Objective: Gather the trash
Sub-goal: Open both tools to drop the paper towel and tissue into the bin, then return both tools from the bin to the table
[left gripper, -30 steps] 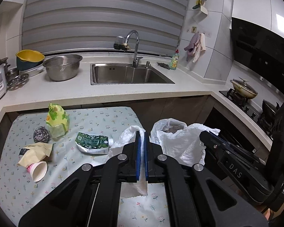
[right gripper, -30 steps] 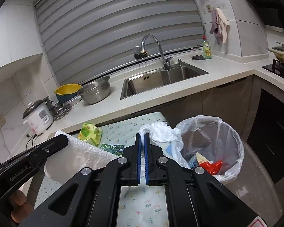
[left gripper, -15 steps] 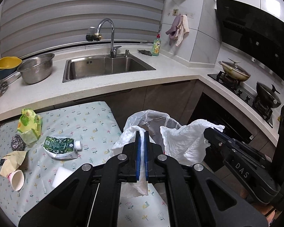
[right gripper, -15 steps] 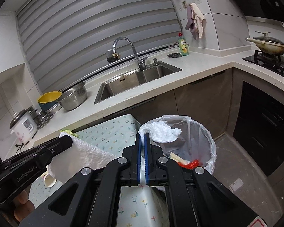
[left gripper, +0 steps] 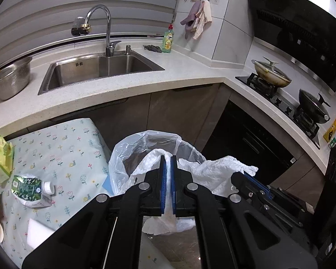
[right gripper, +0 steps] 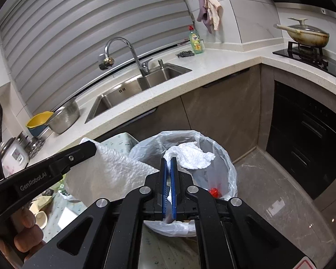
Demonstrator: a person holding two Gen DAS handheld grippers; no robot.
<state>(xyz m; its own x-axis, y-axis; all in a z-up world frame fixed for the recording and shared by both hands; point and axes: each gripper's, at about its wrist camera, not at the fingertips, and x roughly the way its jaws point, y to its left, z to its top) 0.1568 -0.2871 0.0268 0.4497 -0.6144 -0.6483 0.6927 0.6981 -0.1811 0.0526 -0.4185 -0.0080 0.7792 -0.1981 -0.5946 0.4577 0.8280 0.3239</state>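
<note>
1. We hold our left gripper (left gripper: 168, 159) closed tight on a white paper towel (left gripper: 153, 164), its pads pinching the sheet above the bin (left gripper: 123, 154).
2. Our right gripper (right gripper: 170, 160) is likewise clamped on a crumpled paper towel (right gripper: 191, 157), which hangs over the bin's open mouth.
3. The bin, lined with a clear bag, stands on the floor just beside the table (left gripper: 67, 148).
4. On the table we see a green pouch (left gripper: 28, 189) and a yellow wrapper (left gripper: 0, 157).
</note>
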